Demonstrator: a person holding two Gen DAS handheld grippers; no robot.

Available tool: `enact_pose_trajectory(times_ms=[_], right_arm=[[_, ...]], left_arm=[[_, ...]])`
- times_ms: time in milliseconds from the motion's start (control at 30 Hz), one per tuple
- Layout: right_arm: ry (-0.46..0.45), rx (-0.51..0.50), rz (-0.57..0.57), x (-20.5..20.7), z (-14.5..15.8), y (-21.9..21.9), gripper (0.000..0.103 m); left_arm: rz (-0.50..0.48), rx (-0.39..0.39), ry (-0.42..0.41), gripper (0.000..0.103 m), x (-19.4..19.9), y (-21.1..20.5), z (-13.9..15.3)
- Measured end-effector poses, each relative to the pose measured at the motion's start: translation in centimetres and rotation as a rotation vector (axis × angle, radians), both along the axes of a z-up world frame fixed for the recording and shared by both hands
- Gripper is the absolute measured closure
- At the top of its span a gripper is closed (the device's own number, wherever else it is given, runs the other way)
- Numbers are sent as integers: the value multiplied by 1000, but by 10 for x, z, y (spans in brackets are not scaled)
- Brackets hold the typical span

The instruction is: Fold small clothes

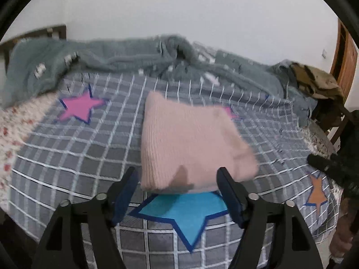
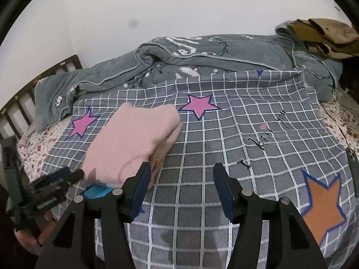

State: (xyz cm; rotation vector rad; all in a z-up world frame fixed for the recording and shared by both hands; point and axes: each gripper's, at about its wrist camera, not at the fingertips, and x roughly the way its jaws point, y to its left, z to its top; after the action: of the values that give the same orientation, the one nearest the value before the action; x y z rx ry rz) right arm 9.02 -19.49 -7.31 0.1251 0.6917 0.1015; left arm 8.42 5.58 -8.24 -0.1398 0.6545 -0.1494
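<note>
A pink knitted garment (image 1: 190,141) lies folded into a thick rectangle on the grey checked cover (image 1: 78,157). My left gripper (image 1: 177,174) hovers at its near edge, jaws wide apart, pads clear of the knit. In the right wrist view the same garment (image 2: 132,143) lies to the left. My right gripper (image 2: 182,167) stands open over bare cover with nothing between its fingers; its left finger (image 2: 143,177) is close beside the garment's corner. The left gripper (image 2: 60,177) shows there at the lower left, held by a hand (image 2: 29,242).
A grey-green blanket (image 2: 202,60) is bunched along the back by the white wall. Brown clothes (image 2: 325,35) are piled at the far right. A dark slatted headboard (image 2: 27,89) stands on the left, with floral sheet (image 2: 33,148) at the bed's edges. Coloured stars (image 1: 179,213) mark the cover.
</note>
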Motion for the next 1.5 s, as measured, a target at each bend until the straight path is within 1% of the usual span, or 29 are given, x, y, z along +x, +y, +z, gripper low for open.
enact_pose_trajectory(times_ms=[67,100,133,167,233,300,433,633,833,967,1033,1500], right_arm=[[-7,-11,-8,-12,8,0,36],[-18,-19,-12,-20,14,1,22],[-35,-18,-7,-26,18,1,10],[-57,-18,0,-34,24,2,7],[-89,-42,16,-49,33,6,3],[-99,-66,21,-60,39,9,1],[-88,-42,34,-73,44,8,0],[-94,-39,23,-82,46,5,0],[-99,-49,27,-88,48,7,0],[-98,-56,33,-89,49,8,0],[-86,-57,33,-88,48,8,0],[-84,-41,33,-94,53,7,0]], left_arm=[[13,26,-27,23,-15,-4,18],[17,35,-32,21,-19,-4,23],[21,47,-33,18,-24,-6,29],[19,53,-27,15,-30,-8,35],[22,57,-29,15,-40,-9,41],[40,79,-32,14,-50,-12,46],[44,89,-27,13,-62,-18,51],[47,115,-29,13,-72,-25,55],[49,98,-44,13,-78,-25,62],[49,104,-55,13,-80,-27,66],[50,103,-57,13,-80,-27,66],[50,105,-55,13,-82,-29,69]])
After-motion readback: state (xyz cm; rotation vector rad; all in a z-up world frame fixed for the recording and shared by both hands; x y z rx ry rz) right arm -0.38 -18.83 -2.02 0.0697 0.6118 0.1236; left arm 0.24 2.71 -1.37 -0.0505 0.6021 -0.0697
